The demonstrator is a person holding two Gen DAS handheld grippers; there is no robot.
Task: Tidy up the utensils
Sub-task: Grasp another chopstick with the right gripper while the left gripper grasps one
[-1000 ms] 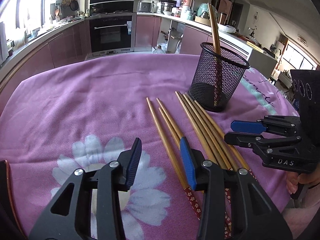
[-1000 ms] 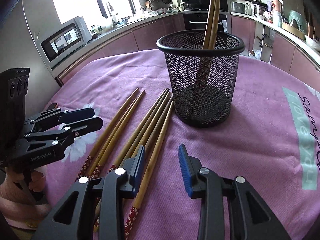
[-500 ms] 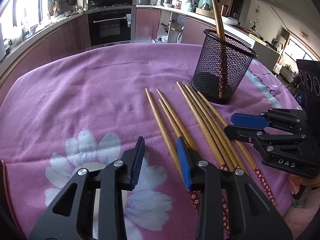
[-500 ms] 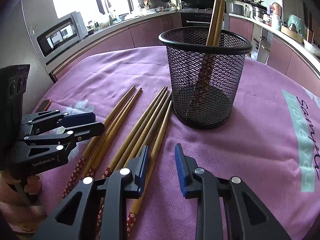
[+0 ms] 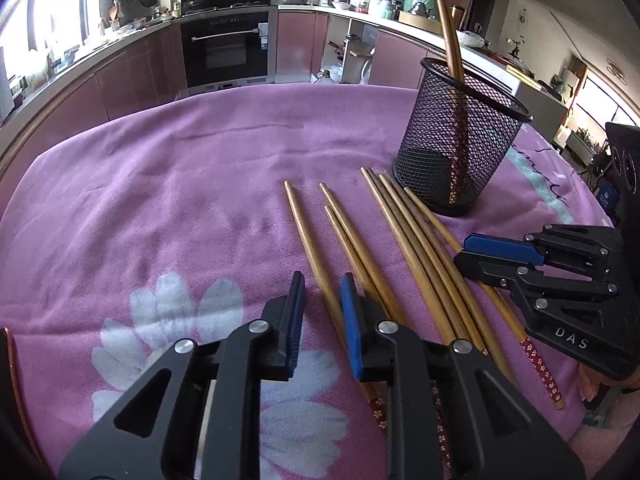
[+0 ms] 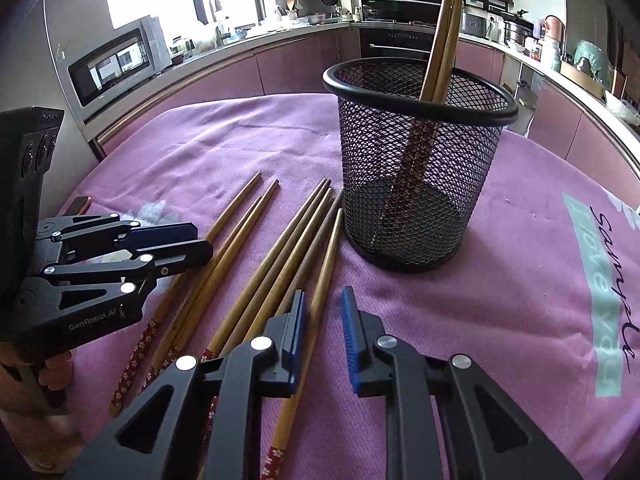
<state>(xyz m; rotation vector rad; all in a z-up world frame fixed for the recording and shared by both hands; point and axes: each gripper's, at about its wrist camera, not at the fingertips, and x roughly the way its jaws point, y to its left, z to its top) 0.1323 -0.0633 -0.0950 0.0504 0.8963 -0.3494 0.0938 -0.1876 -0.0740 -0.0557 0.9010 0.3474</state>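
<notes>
A worktop covered by a pink cloth (image 5: 200, 184) printed with white flowers holds a black wire-mesh cup (image 6: 416, 168) standing upright, with two brown wooden chopsticks (image 6: 440, 36) leaning inside it and poking above the rim. Beside the cup, loose wooden chopsticks with red flowered ends (image 5: 400, 248) lie flat in a rough fan — their narrow tips toward the cup, their patterned ends toward the viewer.

The left gripper (image 5: 322, 312), black with blue pads, hovers low over the leftmost sticks. Its jaws are narrowing; one chopstick runs up through the gap between them, but the pads do not press it.

The right gripper (image 6: 322, 320) hangs over the rightmost sticks, its jaws also closing, with one chopstick passing just inside its left pad — apparently not pinched. Each gripper shows in the other's view, held in a person's hand (image 6: 52, 372). A kitchen with pink cabinets lies behind.
</notes>
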